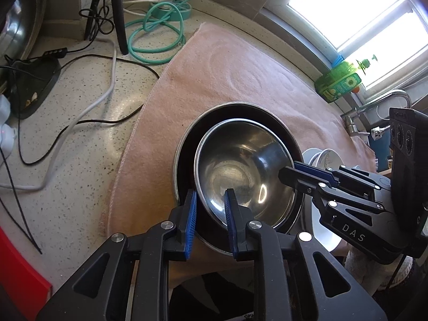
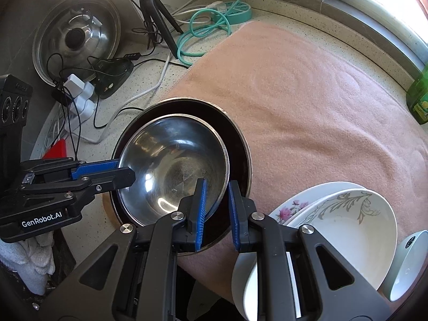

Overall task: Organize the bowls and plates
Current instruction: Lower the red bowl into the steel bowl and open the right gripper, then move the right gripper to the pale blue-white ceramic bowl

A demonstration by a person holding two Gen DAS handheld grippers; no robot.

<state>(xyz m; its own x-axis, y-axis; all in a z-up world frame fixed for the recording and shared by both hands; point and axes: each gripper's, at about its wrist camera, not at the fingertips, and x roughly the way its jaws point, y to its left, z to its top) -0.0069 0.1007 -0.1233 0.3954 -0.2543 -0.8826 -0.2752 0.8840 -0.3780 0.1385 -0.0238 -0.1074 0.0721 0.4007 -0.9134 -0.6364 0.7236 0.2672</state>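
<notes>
The steel bowl (image 1: 240,171) sits nested inside a wider dark pan (image 1: 184,160) on the pink towel (image 1: 227,61) that covers the speckled surface (image 1: 80,101). Both claws are at the bowl's rim, on opposite sides. To the right, near the towel's edge, a stack of white patterned plates and bowls (image 2: 345,214) waits.

The step in hand looks like a two-handed lift of the steel bowl out of the pan. To do it well, both grips should bite the thin rim squarely, with one blue pad inside and one outside. The two hands should then rise together and level — a steel rim is slick, and a tilt would let it slide or knock against the pan. Clearing the pan's wall fully before moving sideways would avoid dragging the pan along.

The left claw (image 1: 210,215) has its pads astride the near rim, narrow but not pressed together. Whether they squeeze the metal or only bracket it, I cannot tell. The right claw (image 2: 217,211) is likewise nearly closed, its pads straddling the bowl's rim close by the pan's wall — in the left wrist view it seems pinched onto the rim (image 1: 294,171), so I judge it to be gripping.
</notes>
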